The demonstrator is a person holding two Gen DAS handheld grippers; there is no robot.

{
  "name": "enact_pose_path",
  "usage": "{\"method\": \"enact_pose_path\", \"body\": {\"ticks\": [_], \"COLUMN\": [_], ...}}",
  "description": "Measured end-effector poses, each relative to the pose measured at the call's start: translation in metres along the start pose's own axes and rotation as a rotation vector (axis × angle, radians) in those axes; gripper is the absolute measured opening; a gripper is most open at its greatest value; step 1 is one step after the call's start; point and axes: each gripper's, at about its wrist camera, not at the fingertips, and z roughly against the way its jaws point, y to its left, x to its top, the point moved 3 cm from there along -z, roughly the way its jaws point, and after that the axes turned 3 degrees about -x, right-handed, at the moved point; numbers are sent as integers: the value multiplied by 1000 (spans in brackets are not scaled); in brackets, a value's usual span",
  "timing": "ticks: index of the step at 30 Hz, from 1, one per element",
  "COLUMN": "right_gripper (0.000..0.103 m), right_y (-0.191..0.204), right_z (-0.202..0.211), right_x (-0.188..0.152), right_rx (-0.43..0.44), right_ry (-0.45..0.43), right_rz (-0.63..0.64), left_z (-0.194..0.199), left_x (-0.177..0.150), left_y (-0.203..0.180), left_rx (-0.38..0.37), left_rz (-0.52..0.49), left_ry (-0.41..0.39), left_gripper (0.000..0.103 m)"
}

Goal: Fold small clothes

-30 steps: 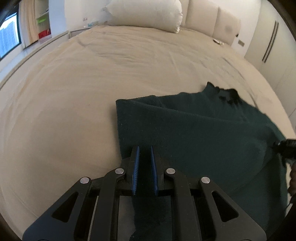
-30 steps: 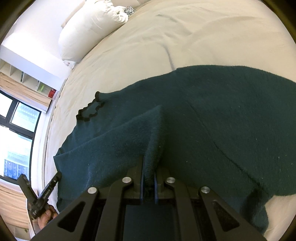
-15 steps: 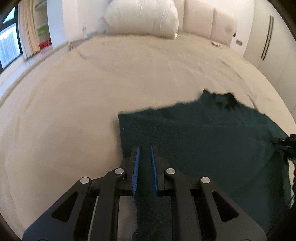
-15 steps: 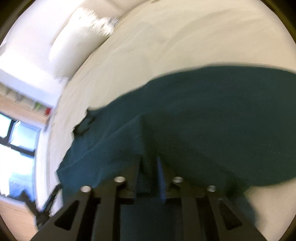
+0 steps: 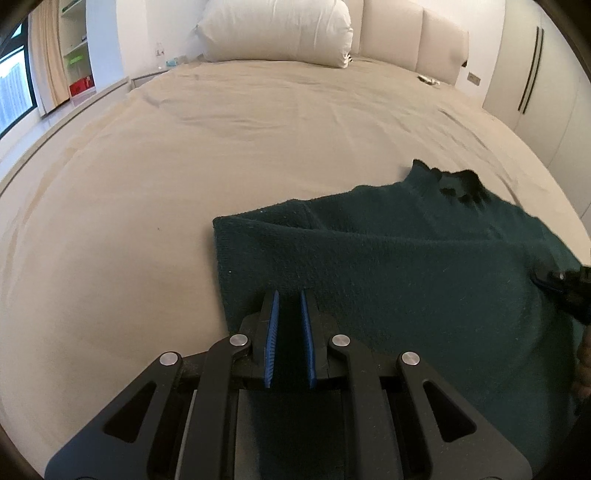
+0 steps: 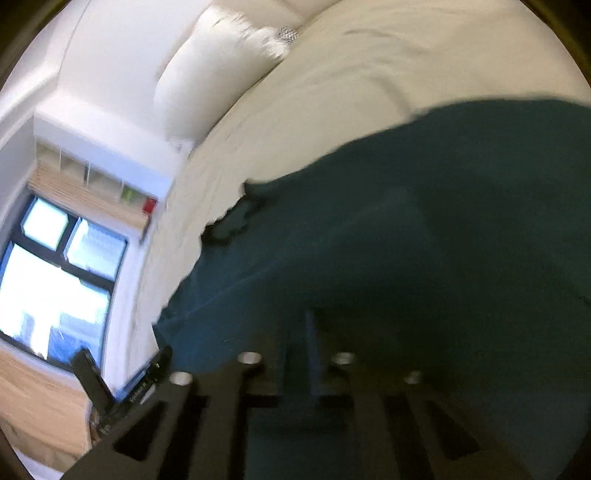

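A dark green knit sweater [image 5: 406, 269] lies spread on the beige bed, its collar [image 5: 458, 184] toward the far right. My left gripper [image 5: 288, 299] is shut on the sweater's near edge, with cloth between its blue pads. In the blurred right wrist view the sweater [image 6: 424, 221] fills the frame, and my right gripper [image 6: 297, 321] is shut on a fold of it. The right gripper shows at the right edge of the left wrist view [image 5: 565, 284]. The left gripper shows at the lower left of the right wrist view [image 6: 122, 387].
The wide beige bed [image 5: 221, 147] stretches ahead, with a white pillow [image 5: 277, 29] and a padded headboard [image 5: 439, 44] at the far end. A window and shelves [image 5: 70, 55] are at the left. White wardrobe doors [image 5: 535, 74] stand at the right.
Both grippers keep hold of the sweater. The left has drawn back, so more bed shows ahead. The right has swung and tilted fast, blurring its view, and the sweater has shifted with it.
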Motion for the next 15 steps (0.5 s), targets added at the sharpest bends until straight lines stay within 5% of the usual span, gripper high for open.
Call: {"method": "enact_pose_path", "body": {"ticks": [3, 4, 5, 7, 8, 9, 15], "right_gripper": [9, 20, 21, 42, 64, 69, 71], "right_y": [-43, -64, -75, -106, -119, -136, -233], "right_z": [52, 85, 107, 165, 184, 210, 295], "right_x": [7, 8, 8, 6, 5, 1, -25], "right_rx": [-72, -129, -121, -149, -179, -207, -199], "right_ry": [-115, -183, -225, -345, -392, -457, -601], "right_rz": [-75, -116, -144, -215, -244, -288, -606], "left_z": [3, 8, 14, 29, 38, 48, 97], "left_x": [0, -1, -3, -3, -2, -1, 5], "left_y": [1, 1, 3, 1, -3, -9, -47], "left_rx": [1, 2, 0, -25, -42, -52, -213], "left_rz": [21, 35, 47, 93, 100, 102, 172], "left_ry": [-8, -10, -9, -30, -57, -91, -216], "left_gripper": [12, 12, 12, 12, 12, 12, 18]}}
